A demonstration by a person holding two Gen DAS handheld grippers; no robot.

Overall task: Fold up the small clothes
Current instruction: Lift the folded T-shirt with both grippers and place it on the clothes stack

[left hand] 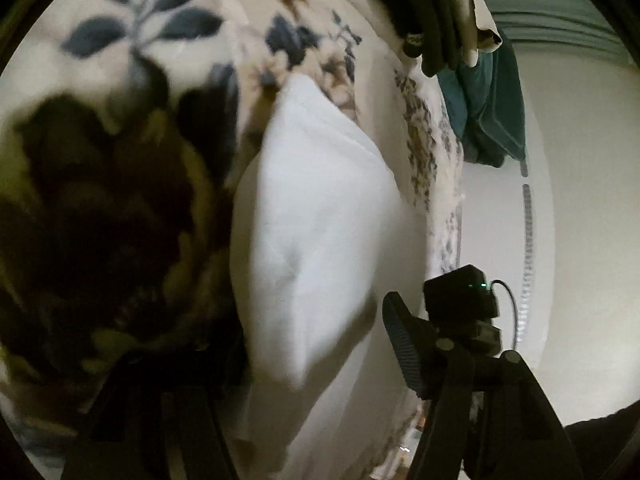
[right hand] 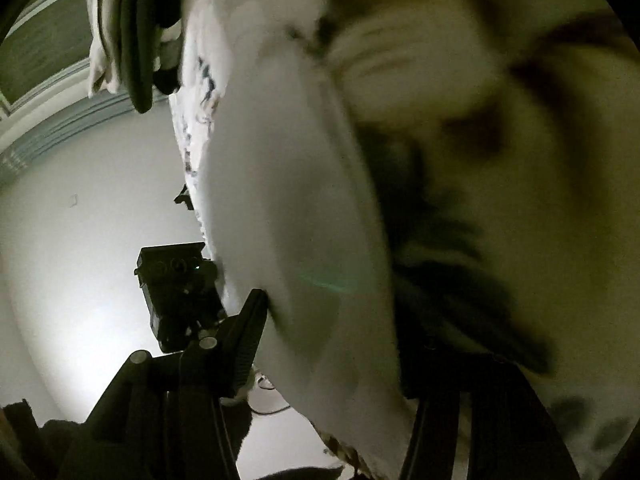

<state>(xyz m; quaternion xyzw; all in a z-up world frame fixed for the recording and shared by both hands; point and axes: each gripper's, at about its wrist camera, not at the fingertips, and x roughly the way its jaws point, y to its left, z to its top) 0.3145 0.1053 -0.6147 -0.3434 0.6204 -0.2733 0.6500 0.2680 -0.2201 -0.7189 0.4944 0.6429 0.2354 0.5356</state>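
Note:
A small white garment (left hand: 316, 216) lies on a floral blanket (left hand: 168, 20) and fills the middle of the left wrist view. My left gripper (left hand: 304, 364) has its fingers apart on either side of the cloth; the right finger (left hand: 404, 344) shows clearly, the left one is lost in dark blur. In the right wrist view the same white garment (right hand: 296, 216) lies between the fingers of my right gripper (right hand: 332, 360). Its left finger (right hand: 248, 344) touches the cloth edge. Both views are blurred. I cannot tell whether either gripper pinches the cloth.
The other gripper's camera block shows in each view (left hand: 460, 292) (right hand: 176, 292). Dark and cream clothes (left hand: 436, 12) and a teal towel (left hand: 488, 108) hang at the blanket's far edge. A pale wall (left hand: 580, 208) lies beyond.

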